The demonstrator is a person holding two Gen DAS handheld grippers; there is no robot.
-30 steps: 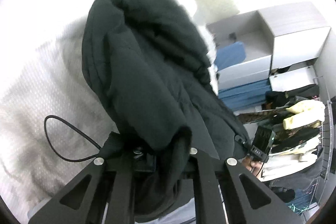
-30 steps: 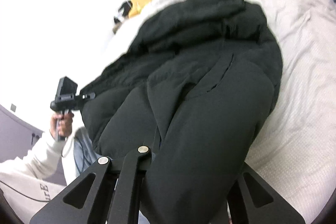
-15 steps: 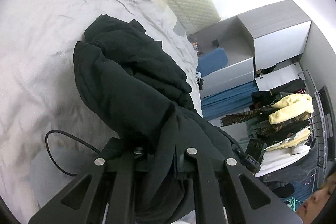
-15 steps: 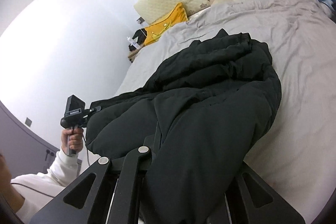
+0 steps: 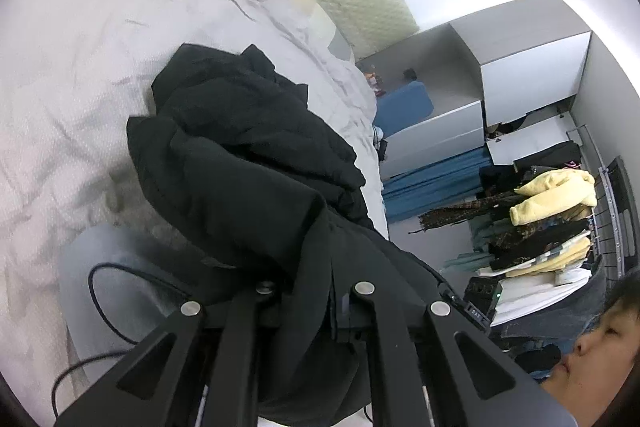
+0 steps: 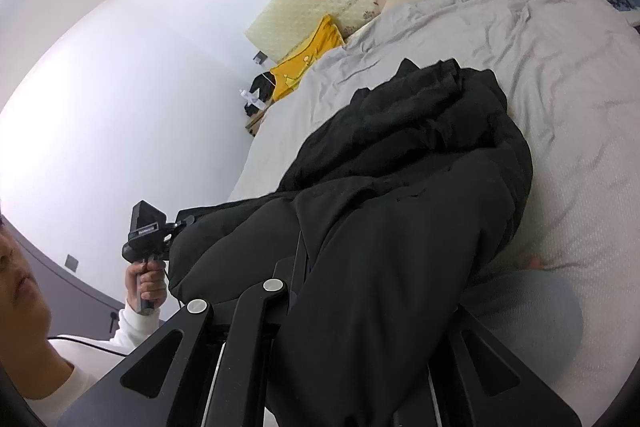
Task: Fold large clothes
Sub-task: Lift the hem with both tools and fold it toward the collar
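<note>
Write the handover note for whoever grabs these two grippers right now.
Left gripper: fingers shut on the black coat, near edge, lifted off the bed.
Right gripper: also shut on the coat's near edge, fabric draped over its fingers.
Coat: bunched in a heap, far part resting on the grey bedspread; near part hangs between the two grippers.
Done: coat gripped at two points and raised.
Left: spread it flat on the bed, then make every fold; no neat fold shows yet.
</note>
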